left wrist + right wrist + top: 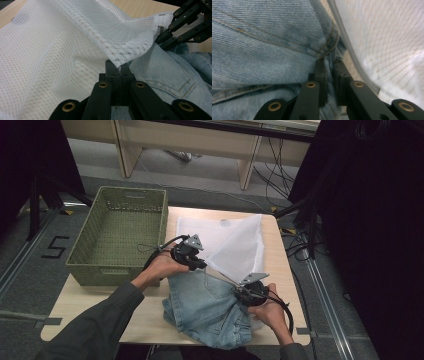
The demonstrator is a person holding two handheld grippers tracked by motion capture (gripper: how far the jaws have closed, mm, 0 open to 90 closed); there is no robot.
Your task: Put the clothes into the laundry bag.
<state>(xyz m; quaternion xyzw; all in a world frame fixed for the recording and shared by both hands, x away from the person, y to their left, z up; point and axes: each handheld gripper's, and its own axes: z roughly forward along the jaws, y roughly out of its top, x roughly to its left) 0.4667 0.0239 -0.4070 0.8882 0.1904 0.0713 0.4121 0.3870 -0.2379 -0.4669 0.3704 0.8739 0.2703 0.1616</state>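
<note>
A white mesh bag lies spread on the wooden table, its near edge lifted. My left gripper is shut on that edge; in the left gripper view the jaws pinch the mesh hem of the bag. Light blue jeans lie crumpled at the table's front, partly under the raised mesh. My right gripper is shut on the jeans; in the right gripper view a denim fold is pinched between its jaws. The right gripper also reaches in beside the jeans.
A green wicker basket, with nothing in it, stands on the table's left side. Black stands and cables flank the table on both sides. Bare tabletop shows at the front left. The mesh bag rises close on the right of my right gripper.
</note>
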